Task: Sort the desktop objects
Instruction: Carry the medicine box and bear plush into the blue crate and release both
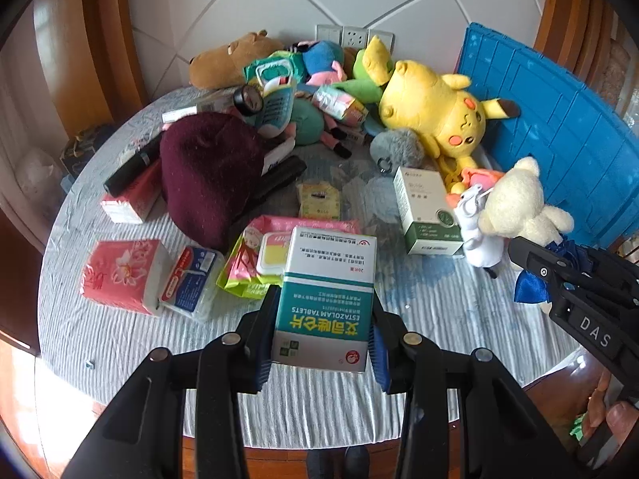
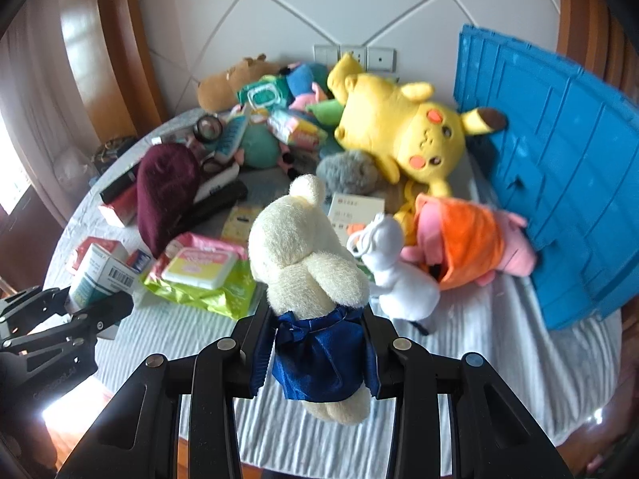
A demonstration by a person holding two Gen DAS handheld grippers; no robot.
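My left gripper (image 1: 323, 319) is shut on a white and teal tablet box (image 1: 325, 299) and holds it above the front of the round table (image 1: 120, 355). The box also shows at the left of the right wrist view (image 2: 100, 275). My right gripper (image 2: 317, 339) is shut on a cream teddy bear in a blue dress (image 2: 303, 255), held upright over the table's front. The bear also shows at the right of the left wrist view (image 1: 519, 207).
A blue crate (image 2: 559, 167) stands at the right. A yellow Pikachu plush (image 2: 403, 127), a pink and orange plush (image 2: 467, 239), a small white plush (image 2: 399, 275), a maroon hat (image 1: 207, 175), wet wipes (image 2: 199, 267), tissue packs (image 1: 120, 275) and a green and white box (image 1: 427, 211) crowd the table.
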